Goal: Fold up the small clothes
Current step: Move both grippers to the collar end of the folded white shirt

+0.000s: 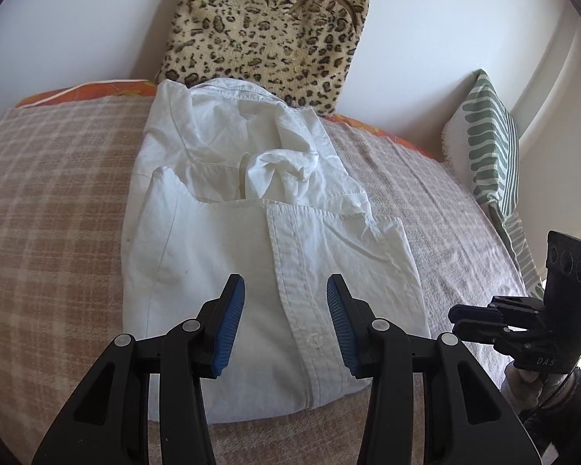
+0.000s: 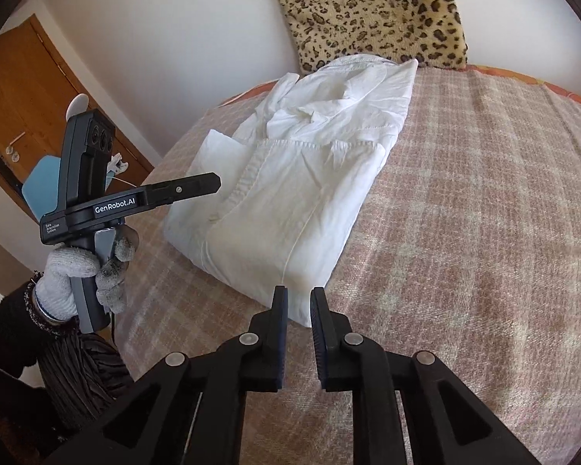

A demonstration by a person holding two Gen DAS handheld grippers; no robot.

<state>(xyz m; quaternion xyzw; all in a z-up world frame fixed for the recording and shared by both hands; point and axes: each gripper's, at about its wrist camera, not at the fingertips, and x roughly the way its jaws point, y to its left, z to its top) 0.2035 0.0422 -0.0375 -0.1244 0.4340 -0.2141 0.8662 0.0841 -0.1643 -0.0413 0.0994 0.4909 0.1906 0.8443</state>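
A white button-up shirt (image 1: 251,232) lies partly folded on a plaid blanket (image 1: 58,193), its lower half folded up over a crumpled collar and sleeve area. My left gripper (image 1: 286,290) is open and empty, hovering above the shirt's near button placket. In the right wrist view the shirt (image 2: 290,186) lies ahead, and my right gripper (image 2: 299,298) is open by a narrow gap, empty, just above the shirt's near corner. The left gripper also shows there (image 2: 213,182), held up beside the shirt. The right gripper shows in the left wrist view (image 1: 455,317).
A leopard-print cushion (image 1: 267,31) leans on the white wall behind the shirt. A green-striped pillow (image 1: 488,143) stands at the right. An orange sheet edge (image 1: 97,91) shows under the blanket. A wooden door (image 2: 27,100) and a blue chair (image 2: 42,182) are at left.
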